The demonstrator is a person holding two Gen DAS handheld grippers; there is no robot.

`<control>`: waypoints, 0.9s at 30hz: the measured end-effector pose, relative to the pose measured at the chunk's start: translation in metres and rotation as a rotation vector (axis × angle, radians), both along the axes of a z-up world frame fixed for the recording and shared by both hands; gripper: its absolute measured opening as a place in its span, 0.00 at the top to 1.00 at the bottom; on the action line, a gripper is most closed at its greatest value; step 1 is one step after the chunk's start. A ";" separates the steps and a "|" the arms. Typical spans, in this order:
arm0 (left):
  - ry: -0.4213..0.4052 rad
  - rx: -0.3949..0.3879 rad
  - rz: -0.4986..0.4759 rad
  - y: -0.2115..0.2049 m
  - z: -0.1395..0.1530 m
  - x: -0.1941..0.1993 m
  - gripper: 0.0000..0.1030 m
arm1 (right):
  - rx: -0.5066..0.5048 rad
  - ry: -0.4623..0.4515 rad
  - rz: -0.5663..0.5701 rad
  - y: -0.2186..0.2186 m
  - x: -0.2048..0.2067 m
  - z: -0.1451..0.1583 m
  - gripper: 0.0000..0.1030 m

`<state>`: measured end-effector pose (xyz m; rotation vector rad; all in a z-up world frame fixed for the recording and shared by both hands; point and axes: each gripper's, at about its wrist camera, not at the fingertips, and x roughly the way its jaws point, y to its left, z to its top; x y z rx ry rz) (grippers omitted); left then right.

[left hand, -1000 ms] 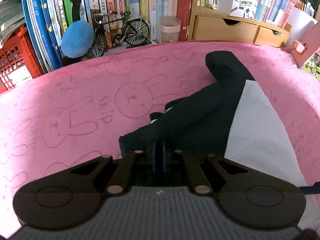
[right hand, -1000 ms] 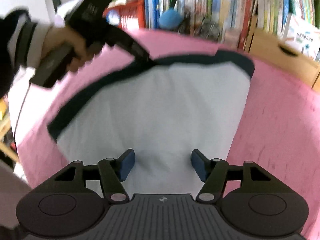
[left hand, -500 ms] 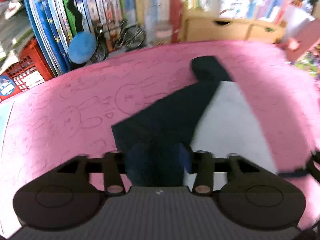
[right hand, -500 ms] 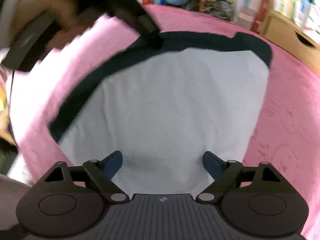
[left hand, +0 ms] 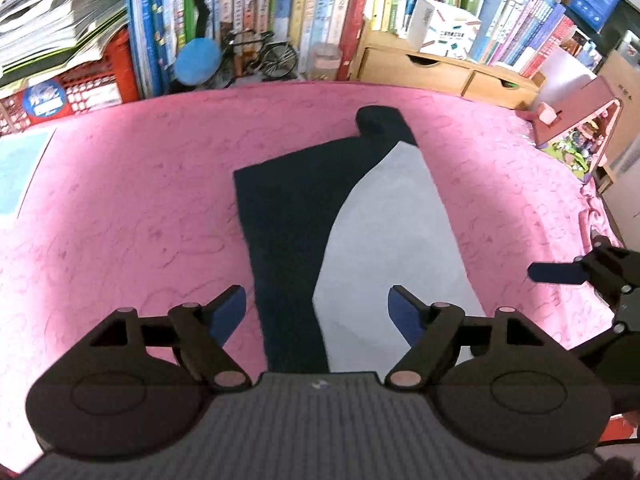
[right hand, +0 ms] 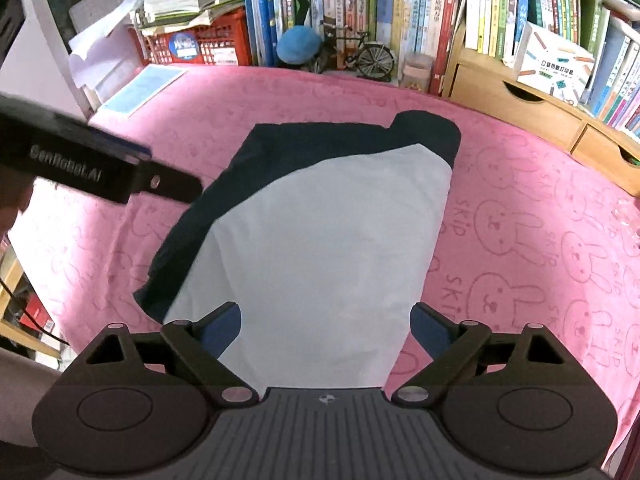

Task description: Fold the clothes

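Left gripper (left hand: 318, 310): black linkage arms, blue finger pads (left hand: 228, 312), copper-coloured pivot pins, round discs either side, grey ribbed housing at frame bottom with small logo. Right gripper (right hand: 326, 330): same build, darker ribbed housing. Left gripper's black body at left edge of right wrist view, lettered "GenRobot.AI", one screw; thin black cable lower left.

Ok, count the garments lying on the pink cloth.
1: a white garment with dark sleeves, partly folded, lies mid-cloth on the pink cloth, ahead of both open tongs. Anything folded under it would be hidden.
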<state>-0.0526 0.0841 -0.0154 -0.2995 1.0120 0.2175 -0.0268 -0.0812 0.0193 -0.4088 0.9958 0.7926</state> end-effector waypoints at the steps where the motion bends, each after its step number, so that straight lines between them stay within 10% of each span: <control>1: 0.002 -0.001 0.003 0.000 0.000 -0.003 0.24 | 0.001 -0.007 -0.003 0.001 -0.002 0.002 0.10; 27: 0.122 -0.105 0.080 0.020 -0.049 -0.059 0.18 | -0.154 -0.083 -0.116 -0.008 -0.057 -0.029 0.05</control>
